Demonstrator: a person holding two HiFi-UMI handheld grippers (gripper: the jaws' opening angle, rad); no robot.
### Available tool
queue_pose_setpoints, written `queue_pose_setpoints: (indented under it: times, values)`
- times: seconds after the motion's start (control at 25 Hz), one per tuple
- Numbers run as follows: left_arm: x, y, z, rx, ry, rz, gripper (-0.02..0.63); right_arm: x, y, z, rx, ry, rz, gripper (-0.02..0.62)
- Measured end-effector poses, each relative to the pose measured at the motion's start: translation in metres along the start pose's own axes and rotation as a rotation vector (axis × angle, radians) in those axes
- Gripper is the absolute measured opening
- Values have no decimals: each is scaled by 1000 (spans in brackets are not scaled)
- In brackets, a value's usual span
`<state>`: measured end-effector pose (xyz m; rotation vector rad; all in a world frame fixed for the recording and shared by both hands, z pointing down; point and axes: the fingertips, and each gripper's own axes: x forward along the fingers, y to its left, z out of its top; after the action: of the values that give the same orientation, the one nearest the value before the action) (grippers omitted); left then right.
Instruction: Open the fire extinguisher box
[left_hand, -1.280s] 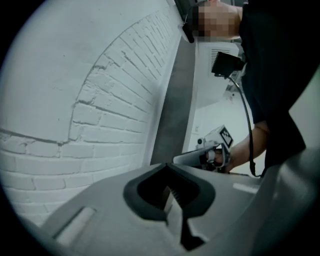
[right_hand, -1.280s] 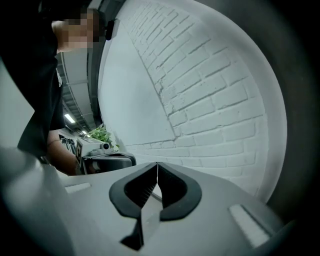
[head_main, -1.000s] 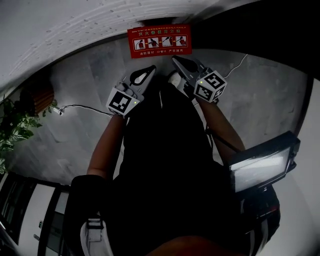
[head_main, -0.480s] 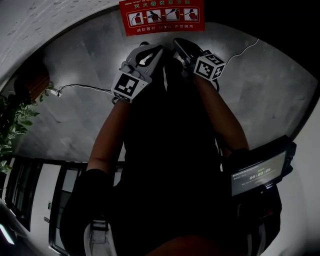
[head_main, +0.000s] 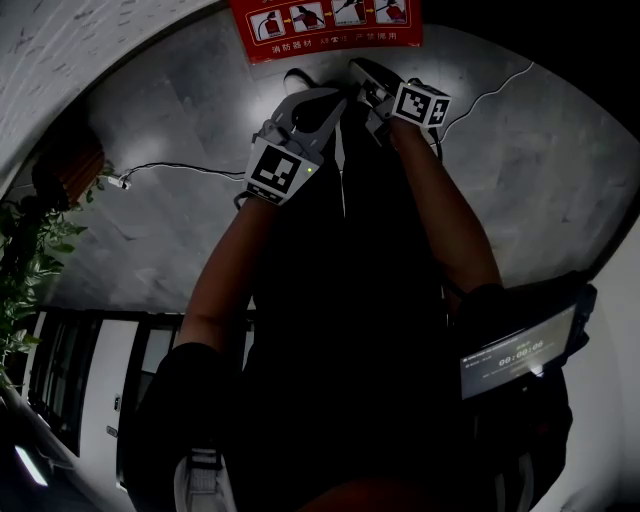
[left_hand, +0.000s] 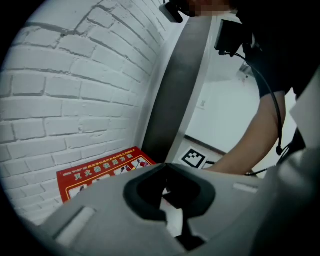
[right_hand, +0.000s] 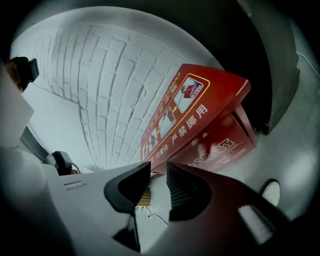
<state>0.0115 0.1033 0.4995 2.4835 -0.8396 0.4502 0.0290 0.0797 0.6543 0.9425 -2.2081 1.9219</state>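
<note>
The red metal fire extinguisher box (right_hand: 210, 120) stands on the floor against the white brick wall (right_hand: 100, 75), just ahead of both tools. The right gripper (right_hand: 159, 165) has just been spreading its jaws, with nothing between them yet, probably to take the lid's edge. The left gripper (left_hand: 165, 165) is clenched and empty.

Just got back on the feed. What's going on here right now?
A person holds a gripper in each hand, and both point toward the red fire extinguisher box by the white brick wall. The right gripper has just been opening its jaws. Nothing is between them, and the box lies beyond their tips. The left gripper has its jaws together and holds nothing. Neither gripper touches the box, and its lid looks to be down, so the opening has not yet begun.
</note>
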Motion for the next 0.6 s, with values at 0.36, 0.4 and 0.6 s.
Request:
queue_pose_setpoints:
  times: [0.36,0.4,0.6]
  values:
    - [3,2,-3,12,15,-17,3,13,-34,14,144,-52,-16,147]
    - [3,3,-3,10,15,-14,3,15,-36,16,155,-57,-17,147]
    - [4,10,-4,2,12,-5,3,21,-46,16,178,-52,-23,147]
